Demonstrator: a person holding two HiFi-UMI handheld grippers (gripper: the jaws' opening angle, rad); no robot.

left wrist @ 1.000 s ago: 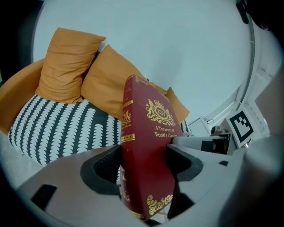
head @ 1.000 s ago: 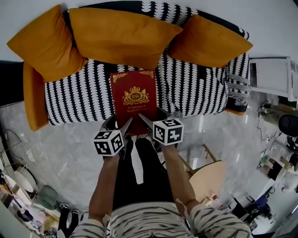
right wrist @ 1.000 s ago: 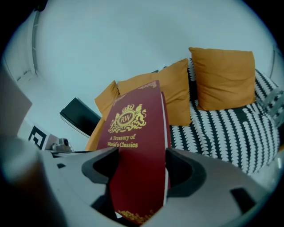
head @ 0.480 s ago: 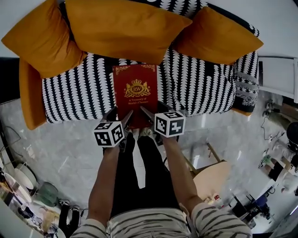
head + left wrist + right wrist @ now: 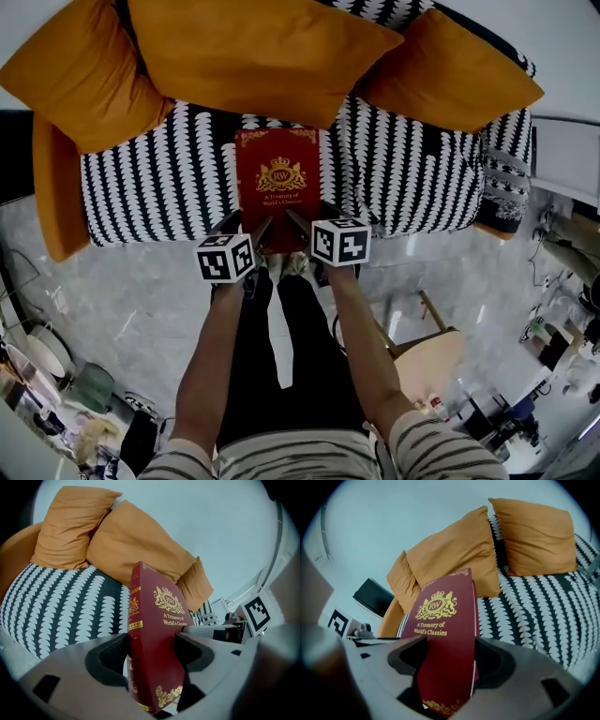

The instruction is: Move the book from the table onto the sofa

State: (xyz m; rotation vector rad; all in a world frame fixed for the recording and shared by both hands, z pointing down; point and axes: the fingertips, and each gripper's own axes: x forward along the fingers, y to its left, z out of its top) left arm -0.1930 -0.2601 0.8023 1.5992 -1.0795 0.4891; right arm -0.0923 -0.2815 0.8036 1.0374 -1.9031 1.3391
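Book (image 5: pixel 275 187) over sofa (image 5: pixel 159 187) seat, long axis pointing toward sofa back, end at sofa's front edge clamped in left gripper (image 5: pixel 247 227) and right gripper (image 5: pixel 312 217) side by side, right jaws just closing further on it.

orange cushions (image 5: pixel 253 56) | pale marble floor (image 5: pixel 122 300) | wooden stool (image 5: pixel 427 361)

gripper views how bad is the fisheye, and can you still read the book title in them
Left gripper view: strong fisheye with black corners, yet the book's gold title is sharp and readable. Right gripper view: same warp and dark rim, title just as clear, no glare. Head view: the sofa front bows, light is even, title too small to read.
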